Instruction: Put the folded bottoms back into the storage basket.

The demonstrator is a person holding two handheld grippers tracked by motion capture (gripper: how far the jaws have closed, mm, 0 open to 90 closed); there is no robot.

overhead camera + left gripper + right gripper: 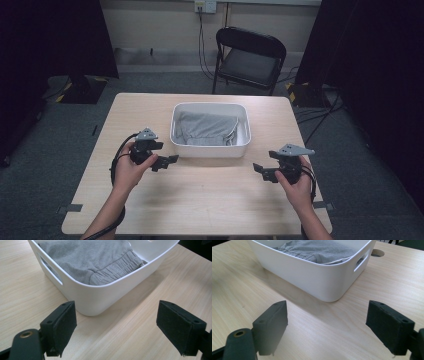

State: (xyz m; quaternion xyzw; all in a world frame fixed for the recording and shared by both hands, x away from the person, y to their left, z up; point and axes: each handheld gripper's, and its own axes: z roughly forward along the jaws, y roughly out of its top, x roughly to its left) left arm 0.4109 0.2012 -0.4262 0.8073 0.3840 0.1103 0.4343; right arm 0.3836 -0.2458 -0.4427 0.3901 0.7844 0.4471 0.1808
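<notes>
A white plastic tub (210,149) stands at the middle of the wooden table, holding a folded grey garment (206,128). My left gripper (170,161) sits just off the tub's near left corner, open, nothing between its jaws. In the left gripper view the tub's corner (92,300) lies just beyond the wide-apart pads (65,327), with the grey garment (95,260) and its gathered waistband inside. My right gripper (260,170) hovers near the tub's near right corner, also open and holding nothing. The right gripper view shows the tub (322,280) and the grey cloth (319,250) ahead.
The light wooden table (200,200) has a bare stretch in front of the tub. A cable hole (377,252) sits in the tabletop beyond the tub. A black folding chair (250,57) stands on the floor behind the table, with dark curtains at both sides.
</notes>
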